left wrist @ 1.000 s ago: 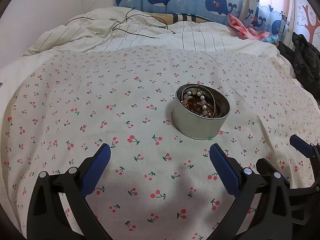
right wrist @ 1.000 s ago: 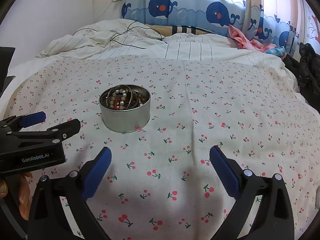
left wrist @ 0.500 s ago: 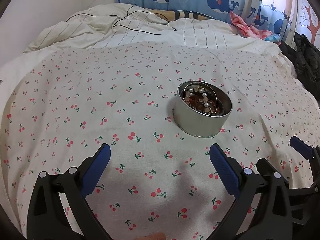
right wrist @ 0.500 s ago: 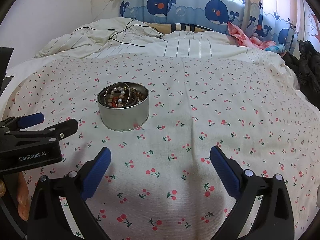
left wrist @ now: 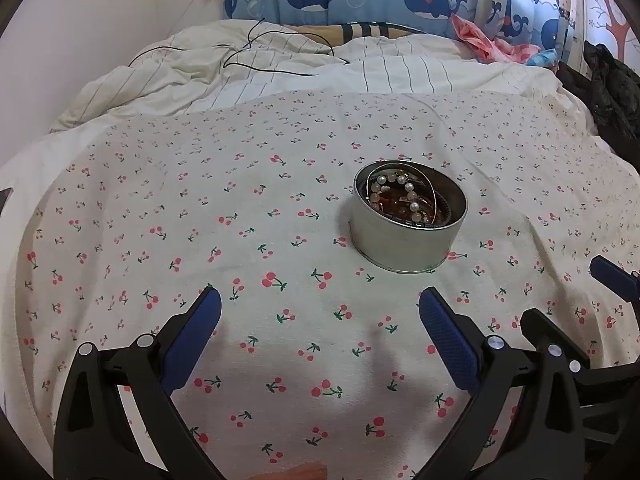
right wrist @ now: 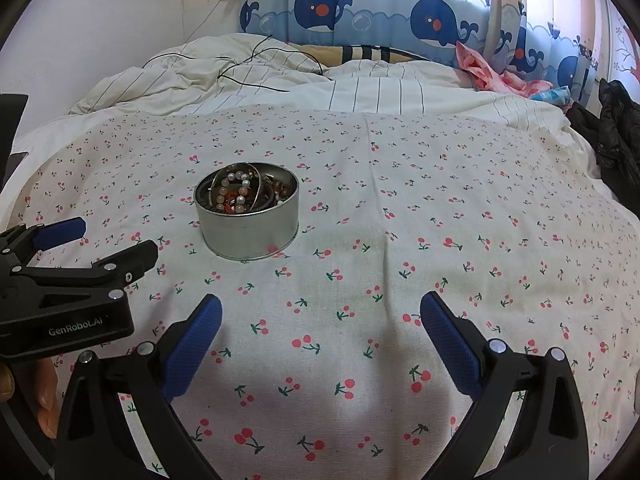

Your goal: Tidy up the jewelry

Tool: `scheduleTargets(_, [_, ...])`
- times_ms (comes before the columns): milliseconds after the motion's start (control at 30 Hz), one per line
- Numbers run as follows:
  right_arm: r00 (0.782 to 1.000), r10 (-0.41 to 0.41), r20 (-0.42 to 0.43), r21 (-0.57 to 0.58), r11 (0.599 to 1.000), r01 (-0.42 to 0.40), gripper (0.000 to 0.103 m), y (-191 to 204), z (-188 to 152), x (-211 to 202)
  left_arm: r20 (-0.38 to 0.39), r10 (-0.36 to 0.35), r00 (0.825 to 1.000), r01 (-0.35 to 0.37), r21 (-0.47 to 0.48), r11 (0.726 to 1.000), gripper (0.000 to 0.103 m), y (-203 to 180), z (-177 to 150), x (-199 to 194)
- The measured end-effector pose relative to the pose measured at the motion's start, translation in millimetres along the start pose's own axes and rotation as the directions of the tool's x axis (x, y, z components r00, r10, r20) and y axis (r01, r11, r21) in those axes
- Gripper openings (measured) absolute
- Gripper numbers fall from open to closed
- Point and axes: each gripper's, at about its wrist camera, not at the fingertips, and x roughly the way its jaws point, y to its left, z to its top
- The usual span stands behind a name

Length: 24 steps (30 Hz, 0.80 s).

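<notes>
A round silver tin (left wrist: 408, 236) stands on the cherry-print cloth (left wrist: 200, 220); it also shows in the right wrist view (right wrist: 248, 224). Inside lie a pearl bead bracelet (left wrist: 394, 196), thin metal bangles and darker beads, tangled together. My left gripper (left wrist: 320, 304) is open and empty, low over the cloth, short of the tin and a little left of it. My right gripper (right wrist: 320, 312) is open and empty, short of the tin and to its right. The left gripper also shows at the left edge of the right wrist view (right wrist: 100, 248).
A rumpled striped duvet (right wrist: 320, 84) with a black cable (right wrist: 248, 68) lies behind the cloth. Whale-print curtains (right wrist: 360, 12) hang at the back. Pink clothing (right wrist: 492, 72) and a black jacket (right wrist: 616, 128) lie at the far right. A white wall is on the left.
Both cameras have tilted up slightly, so the tin sits lower in each view. Both grippers stay open and empty. The tin has not moved on the cloth.
</notes>
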Motion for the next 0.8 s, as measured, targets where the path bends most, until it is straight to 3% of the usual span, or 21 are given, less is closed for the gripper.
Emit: scheduleTargets(800, [1.000, 0.000, -0.006, -0.001, 1.000, 0.000, 0.095, 1.1, -3.4, 2.8, -0.016, -0.008, 1.000, 0.008, -0.019, 1.000, 0.095, 2.4, 0.2, 1.2])
